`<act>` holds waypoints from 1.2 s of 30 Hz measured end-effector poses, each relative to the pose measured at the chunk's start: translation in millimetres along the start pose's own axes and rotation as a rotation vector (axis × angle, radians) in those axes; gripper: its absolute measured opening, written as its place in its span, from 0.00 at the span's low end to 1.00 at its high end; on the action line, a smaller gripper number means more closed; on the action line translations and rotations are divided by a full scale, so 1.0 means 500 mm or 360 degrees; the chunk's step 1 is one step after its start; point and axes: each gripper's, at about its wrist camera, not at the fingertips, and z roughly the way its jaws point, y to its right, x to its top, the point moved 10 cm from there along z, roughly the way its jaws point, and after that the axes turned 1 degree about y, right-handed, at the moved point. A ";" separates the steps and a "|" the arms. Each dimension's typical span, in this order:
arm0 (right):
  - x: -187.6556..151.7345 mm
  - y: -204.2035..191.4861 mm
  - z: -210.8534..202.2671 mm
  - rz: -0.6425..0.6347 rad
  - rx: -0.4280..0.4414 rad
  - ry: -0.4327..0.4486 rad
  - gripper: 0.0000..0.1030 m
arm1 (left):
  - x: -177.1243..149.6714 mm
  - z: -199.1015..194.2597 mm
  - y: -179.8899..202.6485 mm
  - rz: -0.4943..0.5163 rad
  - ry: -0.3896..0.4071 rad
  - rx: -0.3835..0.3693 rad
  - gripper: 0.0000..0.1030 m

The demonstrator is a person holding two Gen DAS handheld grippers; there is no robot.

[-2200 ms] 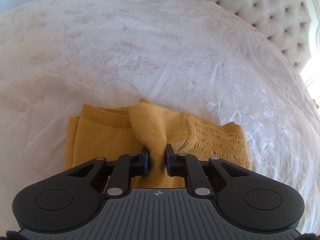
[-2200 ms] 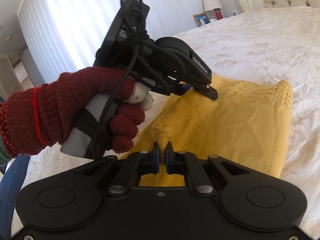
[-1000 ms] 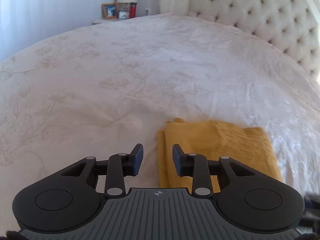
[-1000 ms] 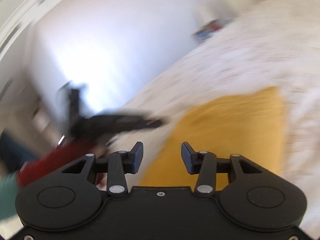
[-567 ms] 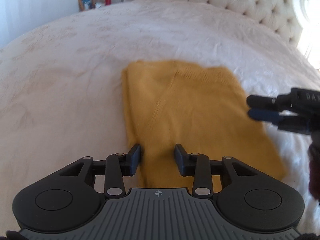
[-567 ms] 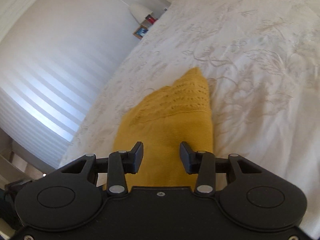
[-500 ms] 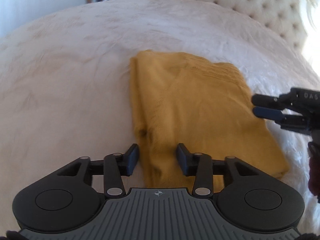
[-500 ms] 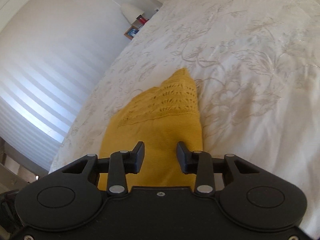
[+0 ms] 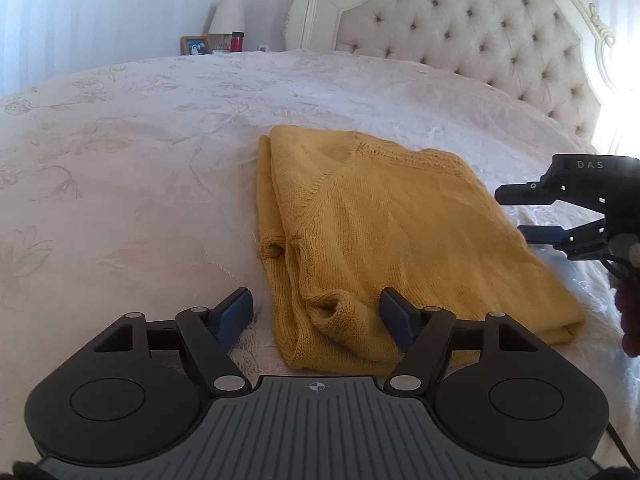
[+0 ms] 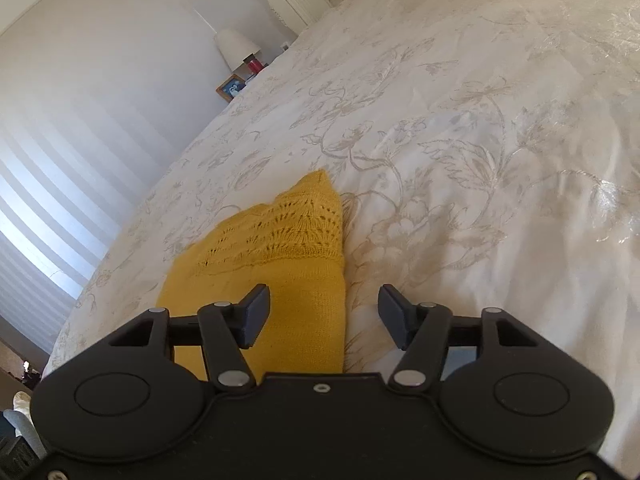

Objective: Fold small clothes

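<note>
My folded mustard knit sweater [image 9: 384, 216] lies on the cream embroidered bedspread [image 9: 120, 160], tufted headboard [image 9: 460, 36] behind it.

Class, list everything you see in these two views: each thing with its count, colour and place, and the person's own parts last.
Jumper: one, mustard yellow, folded on the bed.
Bedspread: one, cream with floral pattern, covering the bed.
Headboard: one, cream, tufted, behind the bed.
Lamp: one, white shade, far bedside.
Photo frame: one, wooden, beside the lamp.
Cup: one, red, beside the lamp.
Left gripper: one, black, jaws open astride the jumper's near corner.
Right gripper: one, black, jaws open over the jumper's edge.
Glove: dark red, right edge.
</note>
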 end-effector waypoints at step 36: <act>0.024 -0.082 0.184 0.0032 0.0408 -0.0429 0.92 | 0.025 0.018 -0.005 -0.0500 -0.0233 -0.0439 0.82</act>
